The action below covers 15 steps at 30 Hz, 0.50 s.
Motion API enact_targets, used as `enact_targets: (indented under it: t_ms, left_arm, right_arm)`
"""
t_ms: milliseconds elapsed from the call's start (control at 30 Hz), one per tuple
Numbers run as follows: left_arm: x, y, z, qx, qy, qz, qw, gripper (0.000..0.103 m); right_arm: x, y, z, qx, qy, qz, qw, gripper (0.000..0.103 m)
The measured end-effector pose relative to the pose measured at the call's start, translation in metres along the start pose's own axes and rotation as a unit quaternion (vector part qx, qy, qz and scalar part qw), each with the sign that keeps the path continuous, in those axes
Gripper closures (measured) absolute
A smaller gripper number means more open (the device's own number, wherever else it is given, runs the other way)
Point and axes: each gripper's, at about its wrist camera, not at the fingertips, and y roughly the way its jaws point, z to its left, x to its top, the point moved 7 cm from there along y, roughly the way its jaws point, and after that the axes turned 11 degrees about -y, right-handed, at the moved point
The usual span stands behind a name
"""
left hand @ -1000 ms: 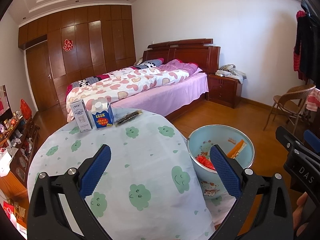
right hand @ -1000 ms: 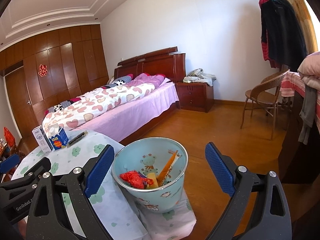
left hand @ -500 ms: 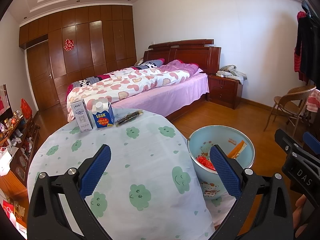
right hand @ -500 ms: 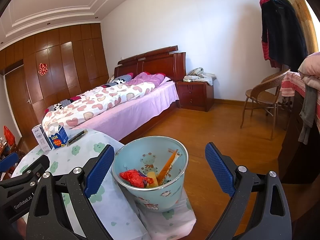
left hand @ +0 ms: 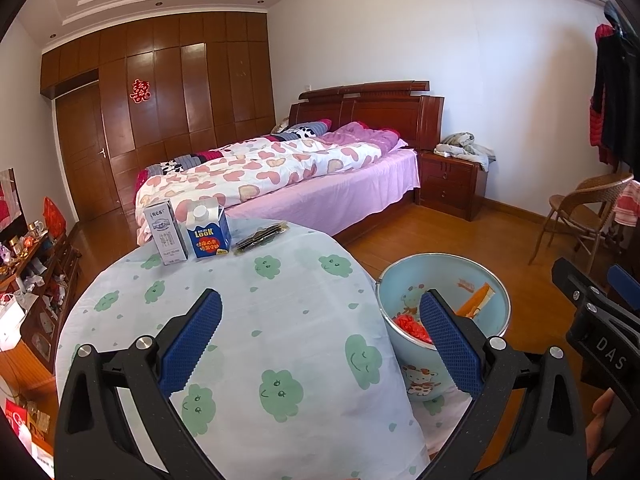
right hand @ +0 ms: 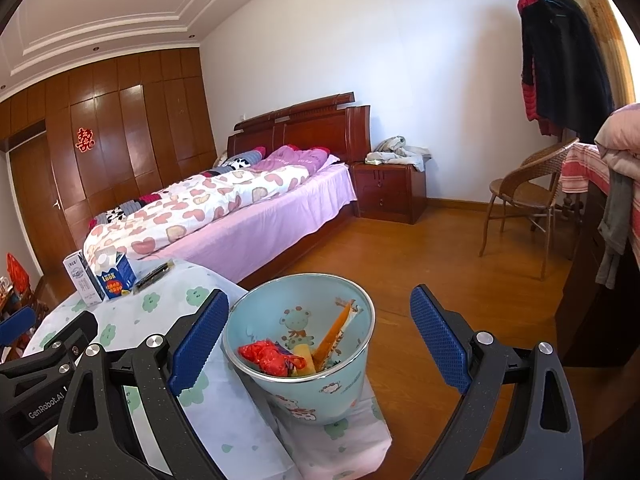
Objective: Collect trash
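L gripper (left hand: pixel 320 334) over my table w/ the cloud-print cloth (left hand: pixel 280 320), jaws spread wide, nothing between them. R gripper (right hand: pixel 318 332) also spread, empty; the light-blue trash bin (right hand: pixel 320 384) sits in the gap between its fingers, can't tell if the pads touch it. Bin stands beside the table's right edge, on a lower cloth-covered surface. Inside: red crumpled wrapper (right hand: pixel 264 354), orange stick wrapper (right hand: pixel 332 334) leaning on the wall, a yellow piece (right hand: pixel 302 356) between them. At the far table edge: grey-white carton (left hand: pixel 166 234) upright, blue LOOK carton (left hand: pixel 208 230) just beside it, dark flat packet (left hand: pixel 262 234) lying near, to their right. Bed (left hand: pixel 280 176) and wicker chair (right hand: pixel 528 192) behind.
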Motion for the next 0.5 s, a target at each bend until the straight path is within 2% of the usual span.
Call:
enact_targets:
  t_ms: [133, 367, 500]
  left_arm:
    - [0.0033, -0.003, 0.0006, -0.007, -0.004, -0.002, 1.0, 0.006]
    - [0.0093, -0.0083, -0.0018, 0.004, -0.002, -0.021, 0.9998, 0.006]
    - [0.0087, -0.0077, -0.004, -0.01, -0.005, -0.015, 0.9998, 0.006]
  right_arm:
    - [-0.0003, -0.0003, 0.0, 0.001, 0.0, 0.001, 1.0, 0.012]
    - [0.0007, 0.0001, -0.001, 0.0, 0.001, 0.001, 1.0, 0.012]
    - [0.0002, -0.0005, -0.003, -0.001, 0.003, 0.0, 1.0, 0.012]
